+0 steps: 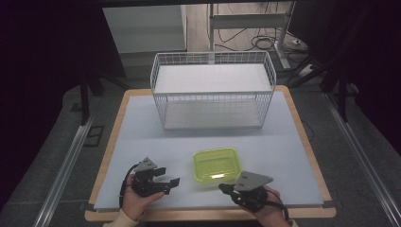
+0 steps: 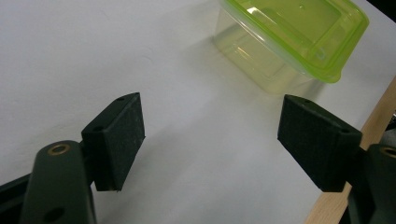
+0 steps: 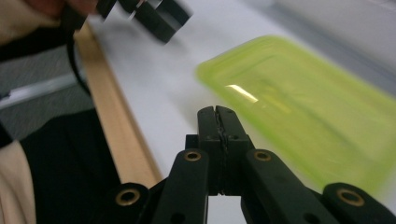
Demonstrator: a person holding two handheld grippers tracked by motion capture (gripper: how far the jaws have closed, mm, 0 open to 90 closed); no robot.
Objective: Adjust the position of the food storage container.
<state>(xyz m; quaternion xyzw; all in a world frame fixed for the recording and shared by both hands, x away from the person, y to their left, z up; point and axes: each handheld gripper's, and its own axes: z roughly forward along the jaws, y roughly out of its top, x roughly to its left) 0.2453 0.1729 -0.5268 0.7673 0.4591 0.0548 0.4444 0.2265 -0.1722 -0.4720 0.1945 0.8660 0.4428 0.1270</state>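
High view: our box [image 1: 215, 164] sits near the tabletop's front edge, between spread left gripper [image 1: 171, 182] and nearer, pressed-together right gripper [image 1: 222, 188].

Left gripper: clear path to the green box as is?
Probably yes. The left gripper is open, empty and aimed at the green box, with bare table between them. The right gripper, shut, sits at the box's near edge.

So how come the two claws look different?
The left claw stands wide open with nothing between its jaws, while the right claw is shut tight, pads pressed together on nothing. The left claw sits to the left of the green box, and the right claw is at the box's near right corner. Both are black, held in a hand, and apart from the box.
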